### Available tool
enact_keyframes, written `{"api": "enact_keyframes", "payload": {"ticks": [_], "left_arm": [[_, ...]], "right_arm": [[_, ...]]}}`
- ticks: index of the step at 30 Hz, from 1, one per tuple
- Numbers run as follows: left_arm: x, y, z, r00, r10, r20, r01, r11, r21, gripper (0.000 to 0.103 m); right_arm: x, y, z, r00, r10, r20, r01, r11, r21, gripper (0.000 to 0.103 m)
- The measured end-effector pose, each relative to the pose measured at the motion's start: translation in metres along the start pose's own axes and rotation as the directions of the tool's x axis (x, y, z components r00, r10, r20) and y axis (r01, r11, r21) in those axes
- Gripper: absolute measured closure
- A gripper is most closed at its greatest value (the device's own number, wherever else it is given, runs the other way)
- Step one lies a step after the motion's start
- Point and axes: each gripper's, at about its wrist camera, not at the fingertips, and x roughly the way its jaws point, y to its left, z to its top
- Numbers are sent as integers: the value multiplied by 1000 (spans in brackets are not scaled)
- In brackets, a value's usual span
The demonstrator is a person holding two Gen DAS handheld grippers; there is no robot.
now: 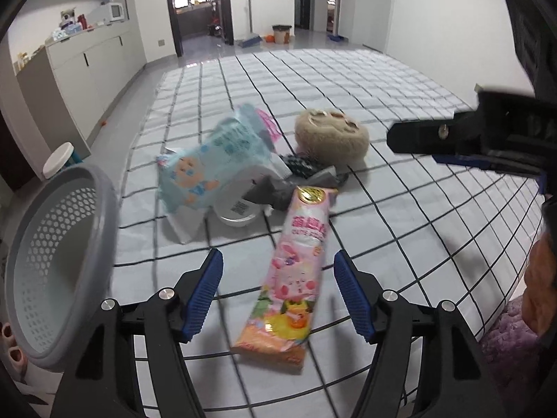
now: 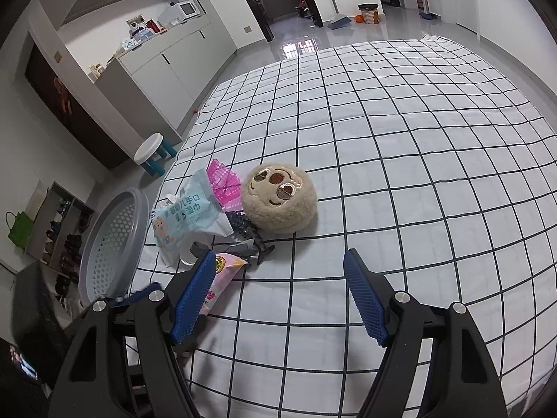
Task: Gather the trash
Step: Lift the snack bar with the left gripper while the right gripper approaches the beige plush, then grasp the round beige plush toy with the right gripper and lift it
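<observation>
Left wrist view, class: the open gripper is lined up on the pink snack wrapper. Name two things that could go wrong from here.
The pink snack wrapper lies flat on the checked bedsheet, so the left gripper might pinch fabric too. The grey basket sits tilted at the bed's edge; a dropped wrapper could miss it.

Both my grippers share one build: my left gripper (image 1: 278,292) and my right gripper (image 2: 278,299) have matte black angular arms, ribbed blue pads (image 1: 205,292) lining the fingers, and round silver screws (image 1: 166,293) at the joints behind the pads.

Glossy plastic snack wrapper (image 1: 290,278), fuzzy plush toy (image 2: 278,202)
</observation>
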Motion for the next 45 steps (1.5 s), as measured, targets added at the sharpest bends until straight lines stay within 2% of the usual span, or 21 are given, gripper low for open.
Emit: {"api": "enact_keyframes", "payload": {"ticks": [4, 5, 6, 7, 9, 14, 23, 31, 37, 45], "left_arm": [[10, -5, -1, 999, -19, -31, 18, 1000, -5, 38], [12, -5, -2, 999, -23, -39, 23, 1000, -6, 41], [15, -7, -2, 998, -29, -53, 28, 1000, -5, 48], [14, -8, -3, 999, -16, -48, 16, 1000, 7, 51], [13, -12, -3, 998, -36, -46, 37, 999, 21, 74], [7, -14, -5, 998, -48, -38, 50, 998, 32, 82], [-25, 9, -4, 999, 9, 43, -8, 1000, -24, 83], [-53, 37, -5, 988, 105, 114, -94, 991, -95, 83], [-65, 54, -5, 978, 160, 137, -141, 980, -138, 83], [-70, 68, -6, 976, 166, 138, -141, 975, -171, 83]], "right_arm": [[-1, -1, 0, 1000, 5, 0, -5, 1000, 3, 31], [-1, -1, 1, 1000, 5, 1, -5, 1000, 4, 31], [-2, -2, 1, 1000, 6, 1, -6, 1000, 6, 31], [-2, -2, 1, 1000, 7, 1, -7, 1000, 7, 31], [-3, -3, 1, 1000, 7, 3, -7, 1000, 9, 31], [-3, -3, 0, 1000, 6, 3, -6, 1000, 12, 31], [3, 4, 0, 1000, -16, -3, 16, 1000, -13, 31], [30, 23, 17, 999, -48, -25, 46, 996, -78, 31], [54, 33, 26, 994, -95, -58, 88, 988, -125, 31], [73, 30, 33, 986, -153, -66, 144, 981, -129, 31]]}}
